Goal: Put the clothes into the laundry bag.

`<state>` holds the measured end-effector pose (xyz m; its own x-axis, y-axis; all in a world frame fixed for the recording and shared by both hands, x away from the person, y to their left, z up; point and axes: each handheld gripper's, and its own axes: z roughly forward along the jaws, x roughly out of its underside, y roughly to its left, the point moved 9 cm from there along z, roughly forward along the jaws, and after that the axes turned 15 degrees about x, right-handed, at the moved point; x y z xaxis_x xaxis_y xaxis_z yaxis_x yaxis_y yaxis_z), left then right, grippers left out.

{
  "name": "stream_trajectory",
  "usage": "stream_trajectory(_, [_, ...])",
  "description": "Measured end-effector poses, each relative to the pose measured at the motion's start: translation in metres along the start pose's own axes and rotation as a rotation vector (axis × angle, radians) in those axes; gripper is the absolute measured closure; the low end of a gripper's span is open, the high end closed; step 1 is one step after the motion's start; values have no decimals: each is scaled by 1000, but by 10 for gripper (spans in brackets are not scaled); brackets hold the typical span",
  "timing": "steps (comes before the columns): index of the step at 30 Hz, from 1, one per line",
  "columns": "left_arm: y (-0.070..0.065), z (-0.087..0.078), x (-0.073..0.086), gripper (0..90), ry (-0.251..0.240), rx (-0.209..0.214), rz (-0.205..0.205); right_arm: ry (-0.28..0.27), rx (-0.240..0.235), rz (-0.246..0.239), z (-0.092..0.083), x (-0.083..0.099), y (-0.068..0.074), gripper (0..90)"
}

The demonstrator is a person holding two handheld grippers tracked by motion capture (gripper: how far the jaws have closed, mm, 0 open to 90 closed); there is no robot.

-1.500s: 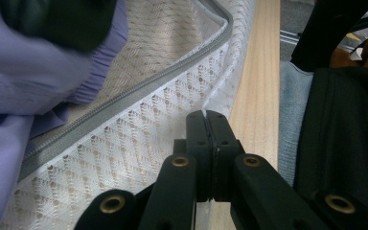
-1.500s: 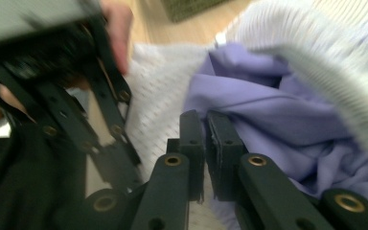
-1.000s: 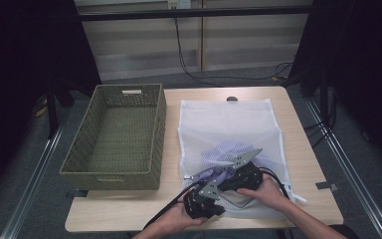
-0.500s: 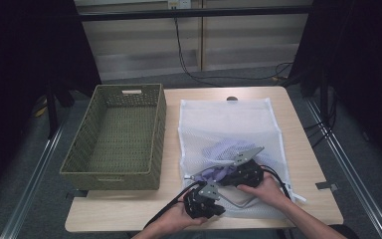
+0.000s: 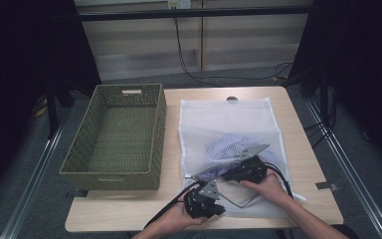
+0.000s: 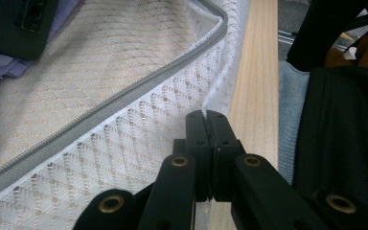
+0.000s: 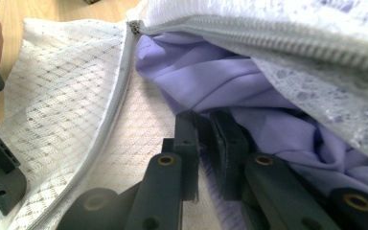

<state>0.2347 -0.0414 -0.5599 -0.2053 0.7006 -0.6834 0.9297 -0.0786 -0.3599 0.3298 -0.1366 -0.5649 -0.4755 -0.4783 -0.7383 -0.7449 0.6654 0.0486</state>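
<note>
High view: a white mesh laundry bag with a grey zipper (image 5: 229,124) lies flat on the pale wooden bench (image 5: 308,164), with a light purple cloth (image 5: 224,147) inside it.
Basket: a green woven basket (image 5: 114,137) sits just beside the bag, on its left.
Left gripper (image 5: 202,199): it is at the near edge of the bag. In the left gripper view its fingers (image 6: 199,139) are pressed tight together, with the mesh of the bag (image 6: 124,143) right at their tips. A thin bit of mesh may be pinched there, but I cannot tell.
Right gripper (image 5: 231,173): it reaches into the open mouth of the bag. In the right gripper view its fingers (image 7: 230,139) have just been opening a little. A small gap shows between them, and the purple cloth (image 7: 211,76) lies right at their tips and beside them.
Zipper: the grey zipper (image 7: 268,33) lifts over the cloth like a little roof.
Hard to see: the mesh covers much of the cloth, and the right hand (image 5: 266,185) hides part of the bag.
</note>
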Motion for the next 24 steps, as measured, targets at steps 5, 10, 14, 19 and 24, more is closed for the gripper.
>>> stream_trajectory(5, [1, 0, 0, 892, -1, 5, 0, -5, 35, 3, 3, -3, -3, 774])
stream_trajectory(10, [1, -1, 1, 892, 16, 7, 2, -9, 46, 18, 6, -7, -8, 768])
stream_trajectory(14, [0, -1, 0, 888, 5, 10, 5, -6, 49, 28, 9, -9, -11, 765])
stream_trajectory(19, [-1, -2, 1, 888, 26, 40, 5, -12, 69, 34, 13, -12, -15, 765])
stream_trajectory(24, [1, 1, -1, 887, -13, 13, 1, -7, 73, 34, 16, -15, -19, 769])
